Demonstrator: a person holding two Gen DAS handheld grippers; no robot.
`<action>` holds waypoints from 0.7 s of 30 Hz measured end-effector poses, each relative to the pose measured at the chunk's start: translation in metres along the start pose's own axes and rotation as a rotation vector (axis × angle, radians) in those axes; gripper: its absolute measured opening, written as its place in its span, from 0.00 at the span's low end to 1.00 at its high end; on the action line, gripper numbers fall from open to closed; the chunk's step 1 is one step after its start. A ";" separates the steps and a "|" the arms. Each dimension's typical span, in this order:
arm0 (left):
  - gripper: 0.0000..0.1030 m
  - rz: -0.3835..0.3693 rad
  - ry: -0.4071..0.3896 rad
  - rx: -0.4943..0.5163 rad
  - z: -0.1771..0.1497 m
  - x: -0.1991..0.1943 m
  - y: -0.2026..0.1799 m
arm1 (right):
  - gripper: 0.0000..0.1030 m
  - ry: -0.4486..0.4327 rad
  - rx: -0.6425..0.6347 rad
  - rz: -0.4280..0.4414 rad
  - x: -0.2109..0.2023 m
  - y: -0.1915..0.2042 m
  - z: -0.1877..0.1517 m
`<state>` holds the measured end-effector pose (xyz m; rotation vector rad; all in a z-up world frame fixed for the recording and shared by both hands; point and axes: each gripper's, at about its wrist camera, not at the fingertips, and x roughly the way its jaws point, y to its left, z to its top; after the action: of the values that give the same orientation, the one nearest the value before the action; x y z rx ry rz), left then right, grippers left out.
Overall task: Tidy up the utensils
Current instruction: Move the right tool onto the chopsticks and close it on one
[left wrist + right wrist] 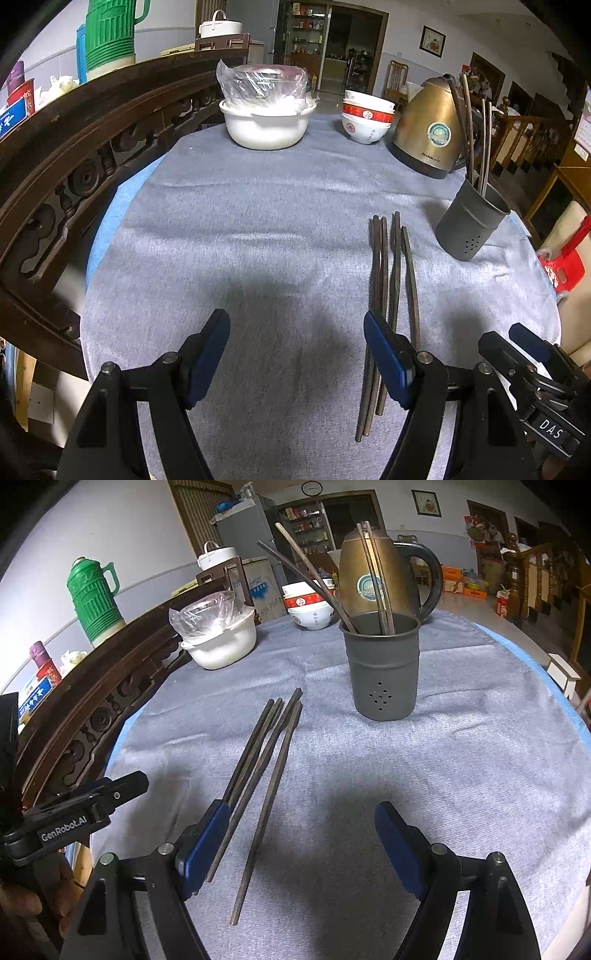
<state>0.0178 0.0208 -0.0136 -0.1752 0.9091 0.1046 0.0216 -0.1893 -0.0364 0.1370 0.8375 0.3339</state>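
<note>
Left gripper (297, 354) hangs wide open and empty over bare grey cloth (258, 221), left of the loose chopsticks (391, 295); its right pad sits just over their near ends. Those chopsticks lie flat in a bundle, left of and nearer than the dark holder (382, 664), which already stands four upright. Right gripper (303, 842), equally wide and empty, hovers right of the bundle. Judged step: reaching; next, closing on a chopstick demands a low, narrow pinch.

Both wrist views angle steeply down, close over grey cloth (258, 221). Left camera sits left of right camera. Shared: loose chopsticks (388, 295), holder cup (382, 668), kettle (428, 129).
</note>
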 end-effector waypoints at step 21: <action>0.73 0.039 0.125 -0.037 -0.018 0.030 0.018 | 0.81 0.111 0.044 0.006 0.024 -0.004 -0.004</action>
<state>0.0190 0.0352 -0.0499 -0.2006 1.0361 0.1481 0.0349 -0.1849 -0.0571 0.1631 0.9547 0.3316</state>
